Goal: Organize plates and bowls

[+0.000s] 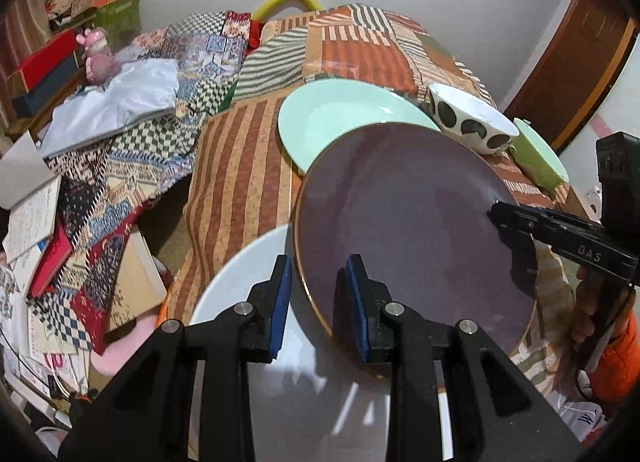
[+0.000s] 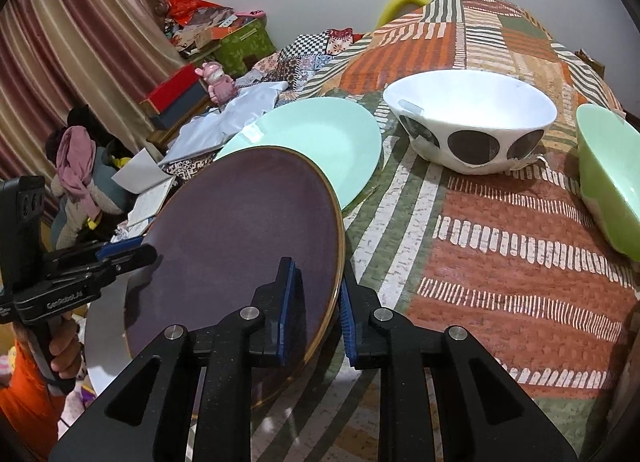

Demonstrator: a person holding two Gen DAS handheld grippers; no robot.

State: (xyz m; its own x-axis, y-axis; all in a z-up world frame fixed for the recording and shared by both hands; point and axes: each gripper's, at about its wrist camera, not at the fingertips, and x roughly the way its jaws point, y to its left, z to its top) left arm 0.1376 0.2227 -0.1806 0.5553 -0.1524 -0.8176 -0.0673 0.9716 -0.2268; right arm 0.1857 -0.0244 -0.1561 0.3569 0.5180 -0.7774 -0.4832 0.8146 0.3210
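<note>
Plates and bowls are seen spread over a surface covered with a striped patchwork cloth. A purple plate with a gold rim is held tilted above a white plate, which lies directly below the left tool. The purple plate's near rim is straddled by the left tool, whose blue-padded fingers are spread on either side of it and are not seen pressing on it, so this tool is read as released. The opposite rim is clasped by the right tool, whose fingers are closed against the plate's edge from both faces. Just beyond the purple plate, ahead of both tools, a mint plate lies flat and is partly overlapped by it. Further ahead and to the right of the right tool, a white bowl with black spots stands upright, with a green bowl near it at the far right. Books and folded fabric are piled to the left of the left tool.
</note>
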